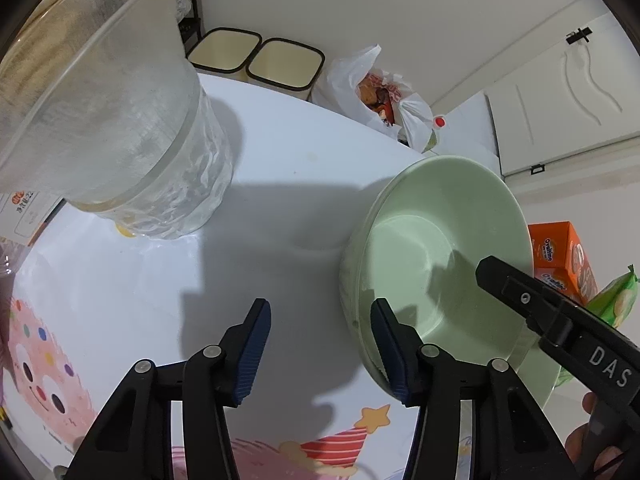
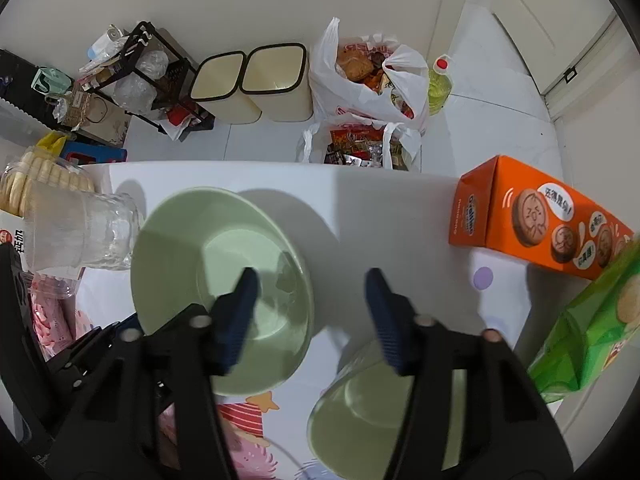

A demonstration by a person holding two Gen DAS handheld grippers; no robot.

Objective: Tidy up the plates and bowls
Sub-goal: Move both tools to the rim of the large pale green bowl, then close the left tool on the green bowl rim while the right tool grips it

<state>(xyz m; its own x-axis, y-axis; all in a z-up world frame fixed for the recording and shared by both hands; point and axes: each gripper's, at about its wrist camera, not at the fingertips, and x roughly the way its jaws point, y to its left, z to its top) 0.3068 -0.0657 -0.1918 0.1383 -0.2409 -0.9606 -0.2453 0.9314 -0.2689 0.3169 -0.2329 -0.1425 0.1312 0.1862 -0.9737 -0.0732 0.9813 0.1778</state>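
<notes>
Now right tongs straddle bowl rim — open.

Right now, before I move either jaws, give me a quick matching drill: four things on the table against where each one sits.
Things:
1. green bowl
2. orange biscuit box
3. clear plastic cup
4. second green bowl

Places:
A. lying on its side at the table's left
B. nearest the camera, under the right gripper
C. tilted at mid-table, left of the right gripper
D. at the table's right edge

Pairs: 1-C, 2-D, 3-A, 4-B
</notes>
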